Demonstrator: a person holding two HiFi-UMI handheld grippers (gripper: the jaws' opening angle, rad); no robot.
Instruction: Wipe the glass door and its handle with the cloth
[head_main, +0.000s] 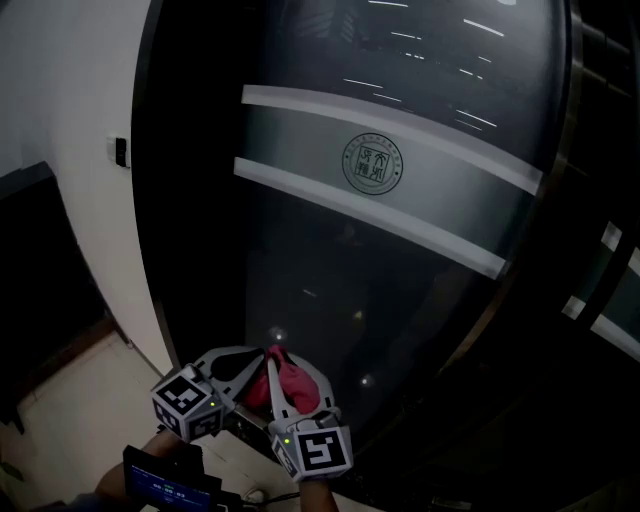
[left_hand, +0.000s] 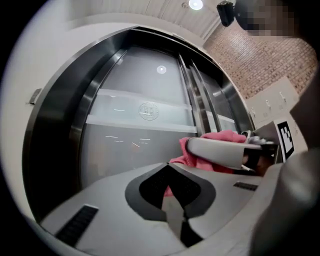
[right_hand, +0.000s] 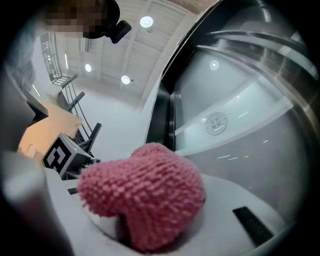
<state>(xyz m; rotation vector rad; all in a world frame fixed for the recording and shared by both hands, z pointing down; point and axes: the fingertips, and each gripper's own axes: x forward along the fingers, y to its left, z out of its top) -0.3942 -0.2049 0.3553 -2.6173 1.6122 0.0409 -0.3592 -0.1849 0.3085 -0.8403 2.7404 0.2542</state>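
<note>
The dark glass door (head_main: 400, 260) has two frosted bands and a round logo (head_main: 372, 166). A metal bar (head_main: 556, 170) runs down the glass's right edge. Both grippers are low in the head view, just in front of the glass. My right gripper (head_main: 290, 372) is shut on a bunched pink cloth (head_main: 292, 384), which fills the right gripper view as the cloth (right_hand: 145, 190) over the gripper (right_hand: 142, 207). My left gripper (head_main: 256, 358) is close beside it on the left, its tips touching at the gripper (left_hand: 168, 166). The cloth (left_hand: 220, 137) shows just beyond them.
A white wall (head_main: 60, 80) with a small switch plate (head_main: 119, 151) stands left of the door. Pale floor tiles (head_main: 80, 400) lie below it. A second glass panel (head_main: 610, 290) is at the right. A small screen (head_main: 170, 482) sits at the bottom edge.
</note>
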